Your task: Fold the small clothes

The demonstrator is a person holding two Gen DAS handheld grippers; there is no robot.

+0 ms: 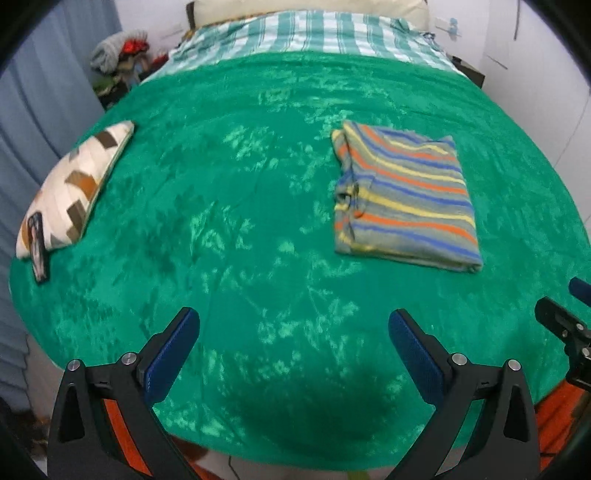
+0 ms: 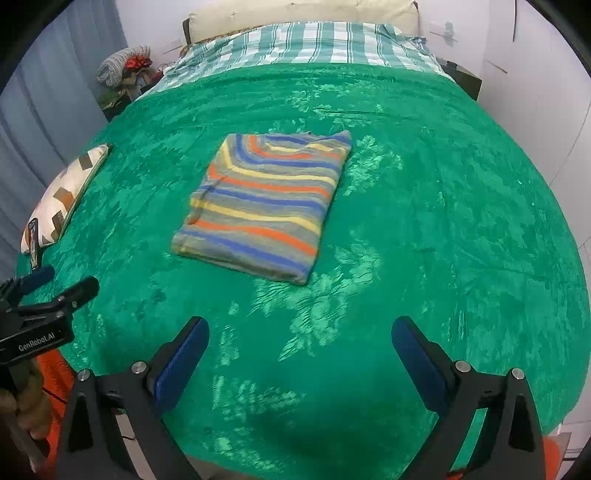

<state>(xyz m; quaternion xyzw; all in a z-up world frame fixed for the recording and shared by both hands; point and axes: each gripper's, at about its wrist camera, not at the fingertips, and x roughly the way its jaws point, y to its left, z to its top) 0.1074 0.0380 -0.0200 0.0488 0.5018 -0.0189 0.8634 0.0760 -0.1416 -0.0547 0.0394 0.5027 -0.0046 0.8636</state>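
Green blanket (image 1: 258, 184) spreads across the bed; striped shirt (image 2: 266, 203) lies folded; left tool (image 1: 293, 325) and right tool (image 2: 300, 332) both released, holding nothing.

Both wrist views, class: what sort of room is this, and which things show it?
Most likely a bedroom: a green blanket covers a bed, a cream pillow lies at its head, and a folded striped shirt lies on top.

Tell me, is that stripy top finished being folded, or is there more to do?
It looks done: the striped shirt lies as a neat folded rectangle on the green blanket. Nothing is in hand; the left tool and right tool hang open, apart from it. No other unfolded clothes show on the bed.
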